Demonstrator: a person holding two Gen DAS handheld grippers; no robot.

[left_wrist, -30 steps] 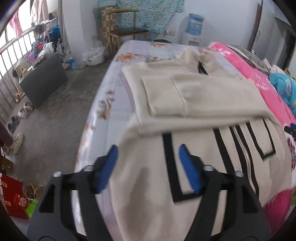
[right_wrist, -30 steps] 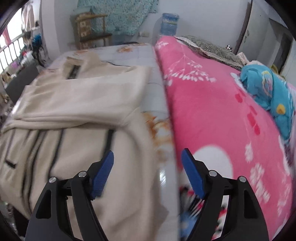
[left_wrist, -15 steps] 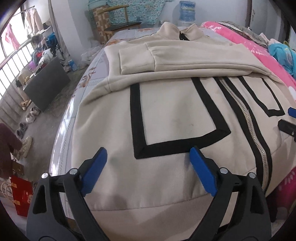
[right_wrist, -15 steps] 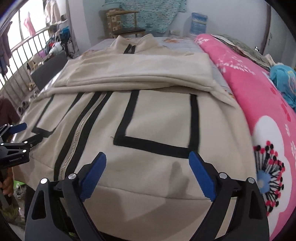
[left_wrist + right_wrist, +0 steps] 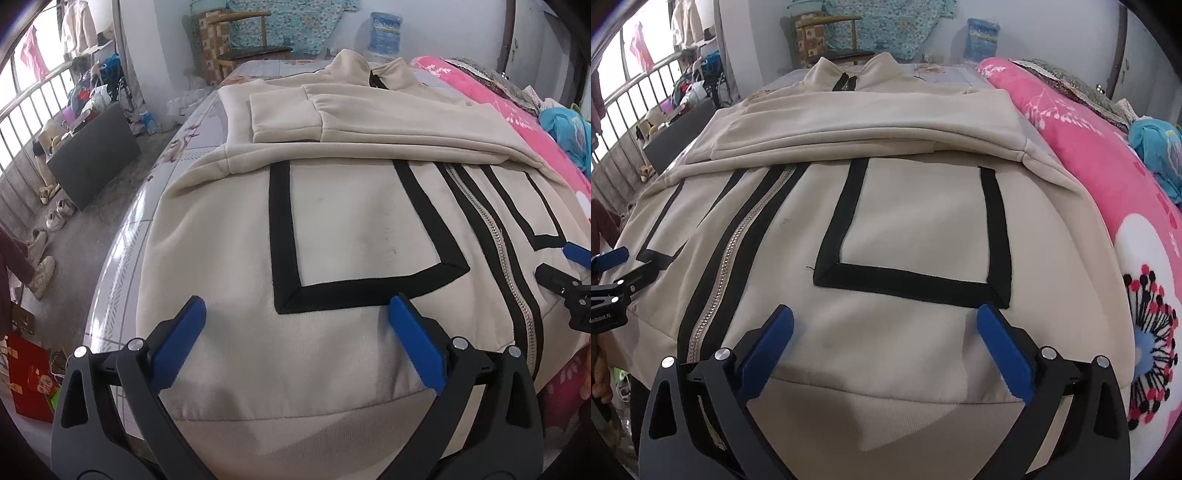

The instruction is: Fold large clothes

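Note:
A beige zip jacket (image 5: 351, 229) with black stripes lies front up on the bed, collar at the far end, both sleeves (image 5: 369, 122) folded across the chest. My left gripper (image 5: 295, 314) hovers over the jacket's left panel just above the hem. Its jaws are opening, and nothing is pinched between the blue pads. In the right wrist view the jacket (image 5: 916, 229) fills the middle. My right gripper (image 5: 884, 321) hangs over the right panel near the hem, jaws opening too, pads free of cloth. Each gripper shows at the other view's edge: right gripper (image 5: 569, 269), left gripper (image 5: 613, 273).
A pink flowered blanket (image 5: 1108, 166) borders the jacket on the right, with a blue cloth (image 5: 1156, 147) on it. A wooden chair (image 5: 243, 37) and a water bottle (image 5: 384, 29) stand past the bed. Shoes (image 5: 55, 218), a dark board (image 5: 92, 155) and a red box (image 5: 26, 376) lie on the floor at left.
Both grippers have sunk toward the jacket's hem and spread their jaws wider. The right one swung left from the pink blanket onto the jacket.

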